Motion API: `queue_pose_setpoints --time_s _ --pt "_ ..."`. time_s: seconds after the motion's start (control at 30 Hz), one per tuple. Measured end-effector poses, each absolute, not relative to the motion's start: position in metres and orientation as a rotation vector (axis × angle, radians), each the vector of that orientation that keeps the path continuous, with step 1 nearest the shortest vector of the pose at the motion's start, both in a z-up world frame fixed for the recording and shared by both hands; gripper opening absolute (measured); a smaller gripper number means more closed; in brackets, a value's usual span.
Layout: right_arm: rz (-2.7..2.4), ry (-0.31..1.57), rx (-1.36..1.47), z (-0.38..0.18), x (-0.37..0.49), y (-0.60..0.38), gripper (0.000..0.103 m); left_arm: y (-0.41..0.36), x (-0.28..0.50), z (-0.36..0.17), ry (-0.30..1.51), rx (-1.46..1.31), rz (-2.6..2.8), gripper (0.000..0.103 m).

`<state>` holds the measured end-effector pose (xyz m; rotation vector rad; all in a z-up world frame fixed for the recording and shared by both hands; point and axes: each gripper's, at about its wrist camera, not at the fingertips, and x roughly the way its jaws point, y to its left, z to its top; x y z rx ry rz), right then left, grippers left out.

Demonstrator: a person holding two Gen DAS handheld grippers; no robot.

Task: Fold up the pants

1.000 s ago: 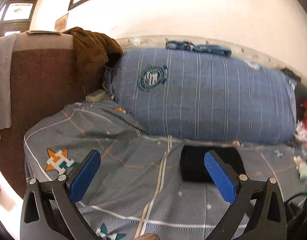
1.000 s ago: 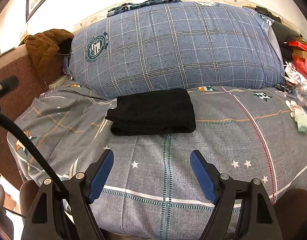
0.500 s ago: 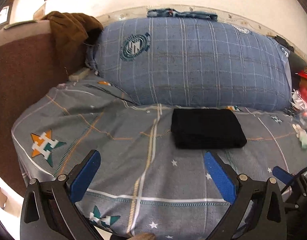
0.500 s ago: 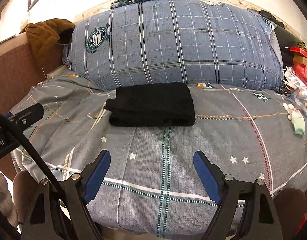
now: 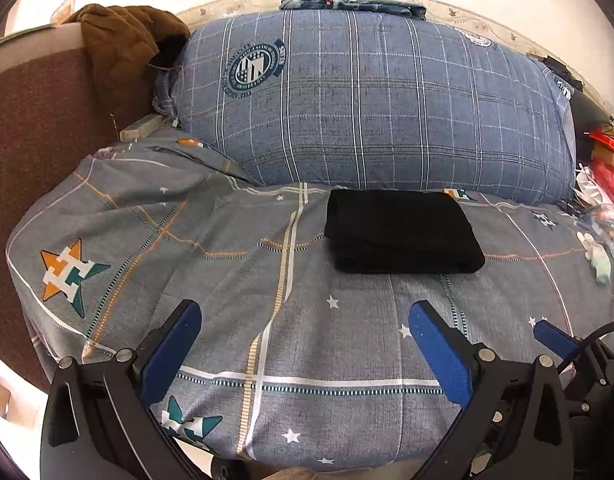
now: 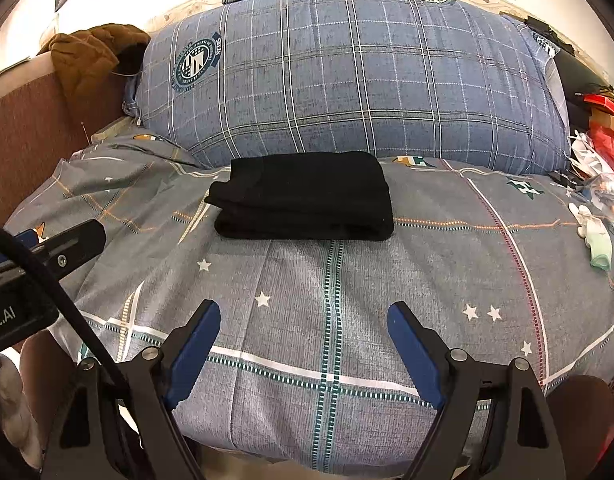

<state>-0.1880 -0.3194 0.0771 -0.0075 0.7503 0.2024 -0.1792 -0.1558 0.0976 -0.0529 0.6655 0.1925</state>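
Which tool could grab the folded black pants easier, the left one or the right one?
Probably the right tool: the folded black fabric pants lie straight ahead between its open blue pads. From the left tool, also open, they sit off to the right.

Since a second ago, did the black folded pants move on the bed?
No. In the right wrist view the black folded pants lie in the same spot, just in front of the big blue pillow, on the same lines of the bedsheet.
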Motion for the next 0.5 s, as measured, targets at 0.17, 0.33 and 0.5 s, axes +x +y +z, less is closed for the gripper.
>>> queue_pose_setpoints --time_s 0.17,0.33,0.5 --pt "0.197 0.775 -0.013 0.071 -0.185 -0.319 0.09 -0.154 -0.176 0.091 0.691 -0.066 0.183 0.103" --pt "0.195 0.783 -0.023 0.068 -0.184 -0.318 0.09 -0.156 -0.174 0.086 0.708 -0.062 0.171 0.103" --pt "0.185 0.796 -0.022 0.065 -0.18 -0.319 0.09 -0.157 -0.172 0.082 0.721 -0.062 0.164 0.103"
